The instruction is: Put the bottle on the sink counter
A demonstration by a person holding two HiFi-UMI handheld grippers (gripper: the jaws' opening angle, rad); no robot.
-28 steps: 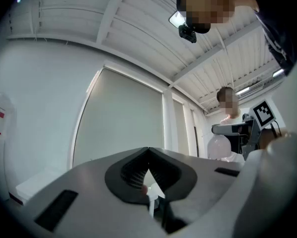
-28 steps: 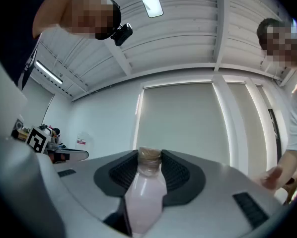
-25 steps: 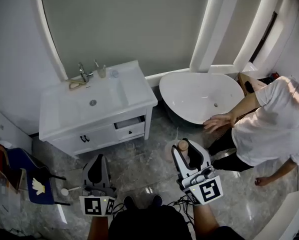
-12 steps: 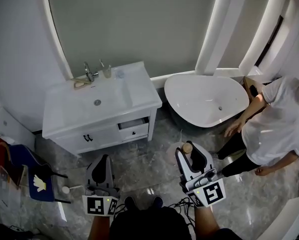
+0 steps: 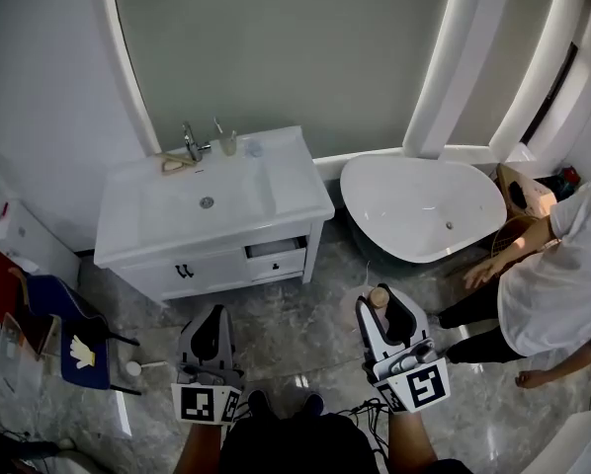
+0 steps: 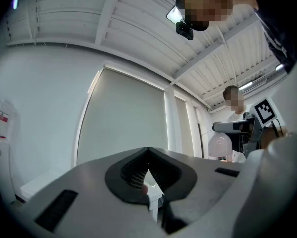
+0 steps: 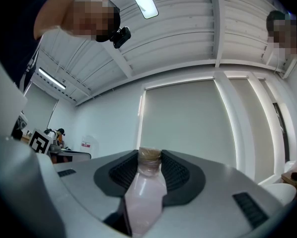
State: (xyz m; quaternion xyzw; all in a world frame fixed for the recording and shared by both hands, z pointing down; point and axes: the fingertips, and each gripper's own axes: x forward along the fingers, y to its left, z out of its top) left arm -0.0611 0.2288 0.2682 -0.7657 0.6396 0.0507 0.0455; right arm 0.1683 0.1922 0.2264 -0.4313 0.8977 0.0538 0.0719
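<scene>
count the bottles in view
1: a pale pink bottle, held in the right gripper above the floor in front of the sink counter. The small items by the faucet are too small to tell.

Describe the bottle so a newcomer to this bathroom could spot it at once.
Find the white oval bathtub right of the white sink cabinet. Just in front of it, over the grey marble floor, the right gripper clamps a pale pink translucent plastic bottle. Its tan cap marks it out; the left gripper holds nothing.
</scene>
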